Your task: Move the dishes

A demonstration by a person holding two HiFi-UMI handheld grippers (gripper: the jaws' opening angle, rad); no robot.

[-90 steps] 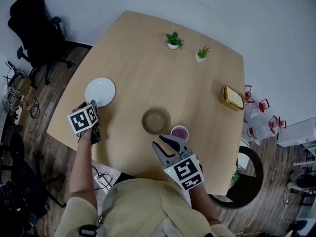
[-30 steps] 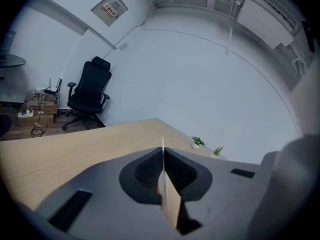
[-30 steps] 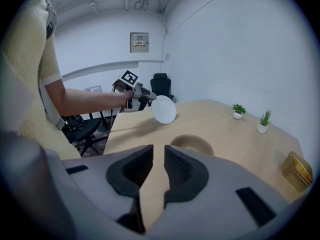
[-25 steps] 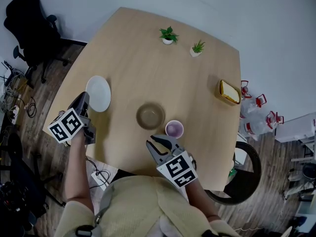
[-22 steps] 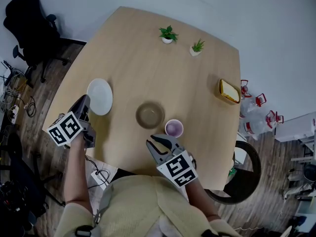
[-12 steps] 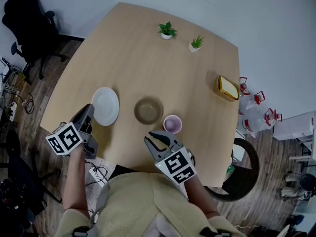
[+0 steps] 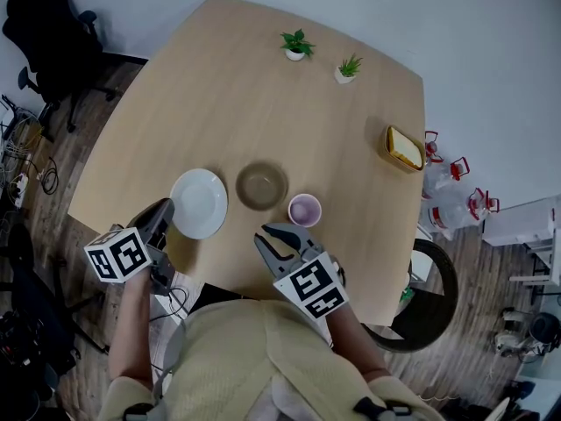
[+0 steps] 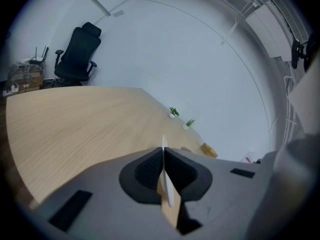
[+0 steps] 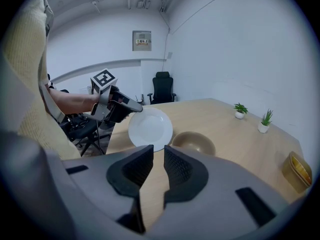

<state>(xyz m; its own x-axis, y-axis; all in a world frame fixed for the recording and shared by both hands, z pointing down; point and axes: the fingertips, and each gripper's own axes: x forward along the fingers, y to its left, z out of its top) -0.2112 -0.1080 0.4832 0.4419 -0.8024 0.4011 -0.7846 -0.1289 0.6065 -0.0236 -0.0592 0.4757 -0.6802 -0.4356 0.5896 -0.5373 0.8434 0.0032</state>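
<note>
Bowl (image 7: 261, 185) sits empty between white plate (image 7: 199, 203) and purple cup (image 7: 304, 210).

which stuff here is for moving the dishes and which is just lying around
Job: round white plate, its rim in the left gripper; brown round bowl; small purple cup; open, empty right gripper.
Lying about: two small potted green plants; yellow rectangular container; black office chair.

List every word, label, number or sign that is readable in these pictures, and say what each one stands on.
No text can be read in any view.
Wall panel: it carries print, but too small and blurred to read.
Left cube and right cube: black-and-white square patterns only, no letters or digits.
Jugs on the floor: too small to show any label.
</note>
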